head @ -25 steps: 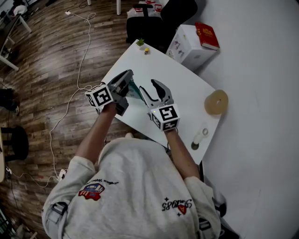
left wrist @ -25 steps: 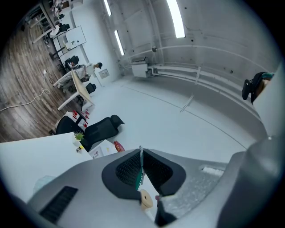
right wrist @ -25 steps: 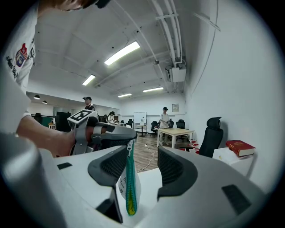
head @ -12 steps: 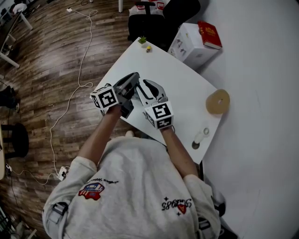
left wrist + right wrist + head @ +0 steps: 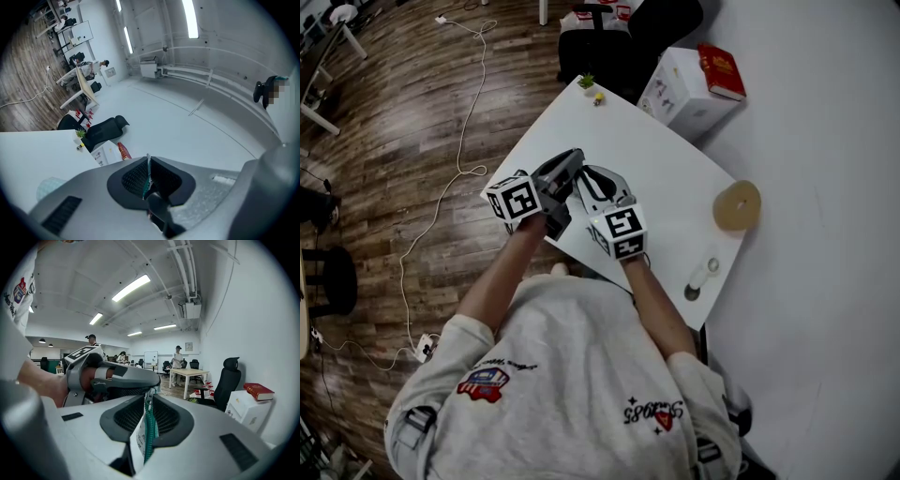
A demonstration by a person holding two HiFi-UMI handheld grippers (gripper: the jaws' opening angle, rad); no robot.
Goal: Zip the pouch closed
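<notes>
The pouch (image 5: 149, 427) is teal, with a white label on its side. It hangs between my two grippers above the near-left corner of the white table (image 5: 666, 169). My left gripper (image 5: 149, 161) is shut on a thin teal edge of the pouch (image 5: 147, 176). My right gripper (image 5: 150, 397) faces the left one tip to tip. Its jaws are closing and its pads press on the pouch's zipper edge. In the head view the two grippers, left (image 5: 574, 161) and right (image 5: 584, 174), meet and hide the pouch.
A tape roll (image 5: 735, 205) and a small white object (image 5: 703, 275) lie at the table's right side. A tiny plant (image 5: 586, 82) stands on the far corner. Beyond it are a black chair (image 5: 619, 42) and a white box (image 5: 680, 94) with a red book (image 5: 716, 71). A cable (image 5: 459, 141) runs over the wooden floor.
The right gripper has moved left up to the left gripper, and its wide jaws have narrowed onto the pouch. The teal pouch seen between them earlier is now covered.
</notes>
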